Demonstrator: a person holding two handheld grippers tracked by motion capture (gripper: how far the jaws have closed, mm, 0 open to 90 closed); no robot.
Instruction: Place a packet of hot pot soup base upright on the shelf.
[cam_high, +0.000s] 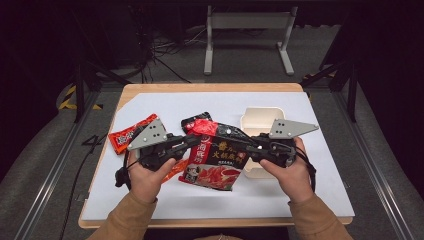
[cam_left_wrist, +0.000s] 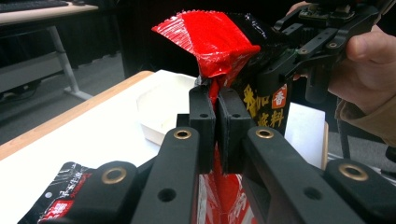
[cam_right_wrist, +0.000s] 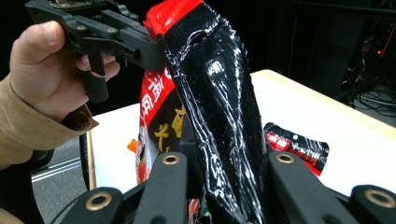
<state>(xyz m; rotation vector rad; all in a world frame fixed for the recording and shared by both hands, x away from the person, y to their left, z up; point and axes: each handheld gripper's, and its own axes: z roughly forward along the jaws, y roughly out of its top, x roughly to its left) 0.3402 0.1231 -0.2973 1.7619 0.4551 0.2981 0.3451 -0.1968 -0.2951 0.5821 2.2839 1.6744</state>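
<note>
The person is holding a large red-and-black sauce packet (cam_high: 216, 156) up off the tabletop (cam_high: 310, 165), stretched between 2 grippers. The left gripper (cam_high: 192, 141) is pinching the packet's upper left edge; in the left gripper view its jaws are standing almost together, with just the red film (cam_left_wrist: 215, 93) pressed between the pads. The right gripper (cam_high: 251, 145) is clamping the opposite edge, and in the right gripper view its jaws are closed tight on the glossy black side of the packet (cam_right_wrist: 219, 116). Gripping both top corners this way looks like a setup for pulling the seal apart or tearing it open, and keeping the packet upright should be stopping the contents from spilling. The cream tray (cam_high: 261, 120) sitting just behind the right gripper is probably meant to receive what comes out.

Several things are staying hard to read. The right gripper's pads are hidden behind the crumpled film, so the exact contact point is not visible. Whether the top seal is already torn cannot be told. An orange-red packet (cam_high: 131, 134) is lying behind the left gripper, partly covered by its grey plate, and a smaller black packet (cam_right_wrist: 295, 148) is lying flat on the tabletop, its print too small to read. The tray's inside is mostly blocked.
</note>
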